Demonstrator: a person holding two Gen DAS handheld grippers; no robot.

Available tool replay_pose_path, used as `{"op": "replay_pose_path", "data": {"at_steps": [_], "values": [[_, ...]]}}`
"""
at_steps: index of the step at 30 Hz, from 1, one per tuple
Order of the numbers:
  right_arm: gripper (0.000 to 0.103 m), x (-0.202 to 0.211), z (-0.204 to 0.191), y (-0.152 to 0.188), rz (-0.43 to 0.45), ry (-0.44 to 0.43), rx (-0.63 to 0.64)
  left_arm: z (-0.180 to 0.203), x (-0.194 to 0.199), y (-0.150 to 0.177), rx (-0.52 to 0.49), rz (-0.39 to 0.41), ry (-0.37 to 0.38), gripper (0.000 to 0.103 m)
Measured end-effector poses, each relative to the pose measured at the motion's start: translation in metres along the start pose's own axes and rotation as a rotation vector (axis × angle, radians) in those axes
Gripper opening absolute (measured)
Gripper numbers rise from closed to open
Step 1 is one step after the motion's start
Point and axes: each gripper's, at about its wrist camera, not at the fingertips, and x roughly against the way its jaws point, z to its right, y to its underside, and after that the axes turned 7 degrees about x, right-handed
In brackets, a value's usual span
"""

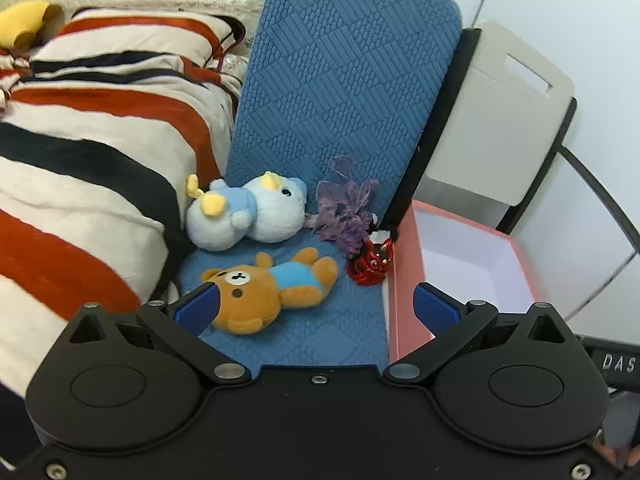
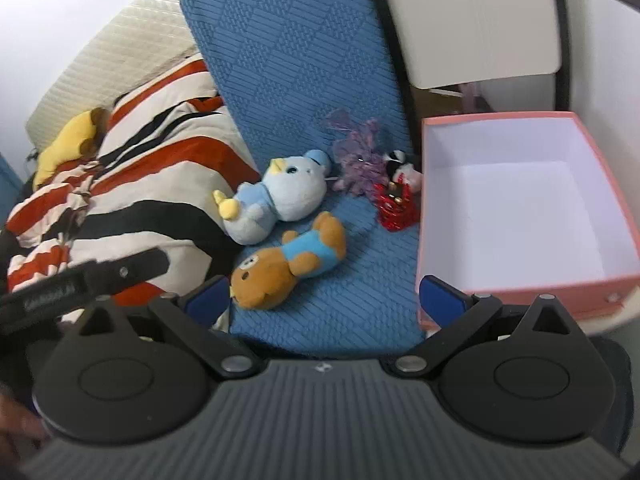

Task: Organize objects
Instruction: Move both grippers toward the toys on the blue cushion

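Left claw (image 1: 316,306): you hold it with the jaws spread wide; nothing sits between the blue pads (image 1: 198,307); the two fingers reach forward and slightly down.
Left claw body: your black linkage arms splay outward on both sides; the round housings fill the bottom of the left wrist view.
Right claw (image 2: 326,300): you hold it wide apart too; its blue pads (image 2: 440,300) grip nothing; it angles forward and down.
Right claw body: the ribbed grey housing sits low in the right wrist view.
Relation: your left claw's black frame shows at the left edge of the right wrist view.
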Motion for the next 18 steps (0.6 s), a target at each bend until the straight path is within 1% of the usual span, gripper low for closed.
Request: {"op": "replay_pose_path", "data": {"at_steps": [2,5,9,13,18], "values": [[0.103,0.007,-0.005,0.006,-0.005,-0.022,0.022,0.001,0.012,0.006,0.004,0.003,0.009,0.103],[0.103,0.018,-0.009,0.013,0.001,0.001,0.037,0.005,0.029,0.012,0.002,0.018,0.018,0.103],[0.103,0.03,-0.008,0.019,0.021,-0.011,0.046,0.008,0.044,0.017,-0.003,0.03,0.02,0.103],[0.103,0.033,-0.006,0.022,0.027,-0.021,0.025,0.009,0.056,0.021,-0.008,0.048,0.032,0.103],[0.103,0.037,-0.019,0.026,0.043,-0.013,0.099,0.008,0.063,0.027,-0.029,0.059,0.025,0.103]]}}
